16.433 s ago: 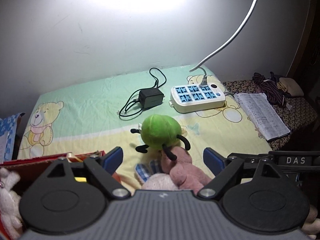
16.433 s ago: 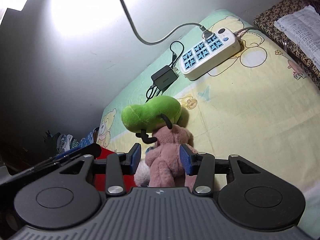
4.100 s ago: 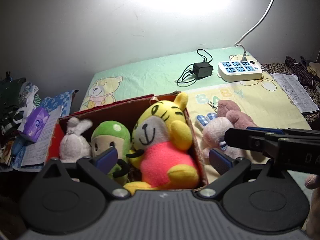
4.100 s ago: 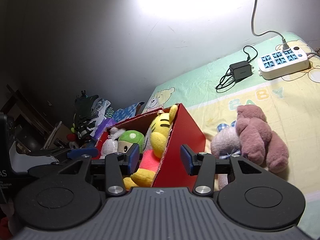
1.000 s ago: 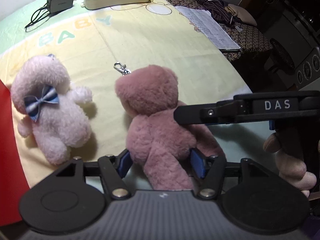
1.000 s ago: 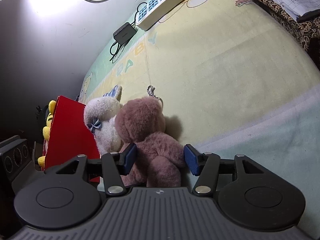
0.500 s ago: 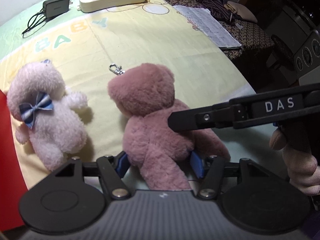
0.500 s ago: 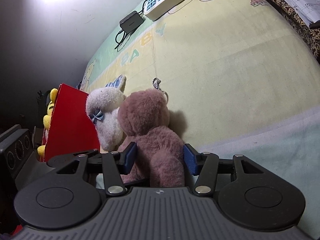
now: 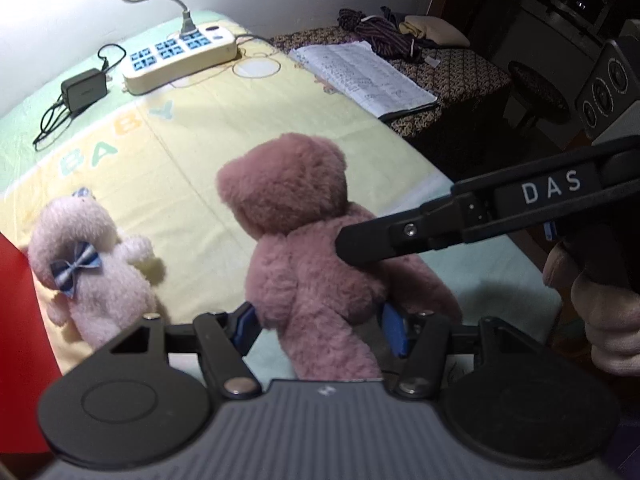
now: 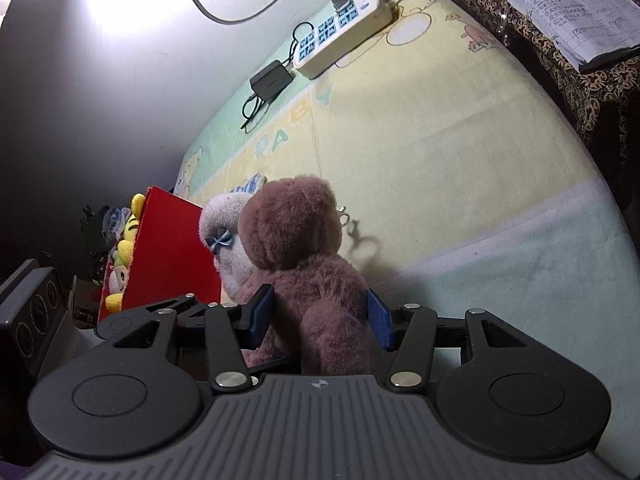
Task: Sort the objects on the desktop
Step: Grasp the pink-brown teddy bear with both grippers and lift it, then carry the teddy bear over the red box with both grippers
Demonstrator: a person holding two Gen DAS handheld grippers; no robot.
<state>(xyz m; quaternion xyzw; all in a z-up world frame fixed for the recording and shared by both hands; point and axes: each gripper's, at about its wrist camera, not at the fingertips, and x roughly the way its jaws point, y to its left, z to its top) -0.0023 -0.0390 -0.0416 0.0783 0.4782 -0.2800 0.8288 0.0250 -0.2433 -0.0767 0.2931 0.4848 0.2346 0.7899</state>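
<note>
A soft yellow and green sheet (image 9: 256, 120) covers the table by a white wall (image 10: 120, 92). From the left: a red box (image 10: 168, 248) of toys, a white bear (image 9: 92, 272), then the pink bear (image 9: 304, 240). Behind lie a charger (image 9: 82, 86) and a power strip (image 9: 180, 56), with papers (image 9: 360, 72) at the right. The left gripper (image 9: 318, 326) and right gripper (image 10: 316, 318) both squeeze the pink bear's legs.

Black left gripper (image 9: 318, 326), blue pads, silver screws, white "DAS" lettering
</note>
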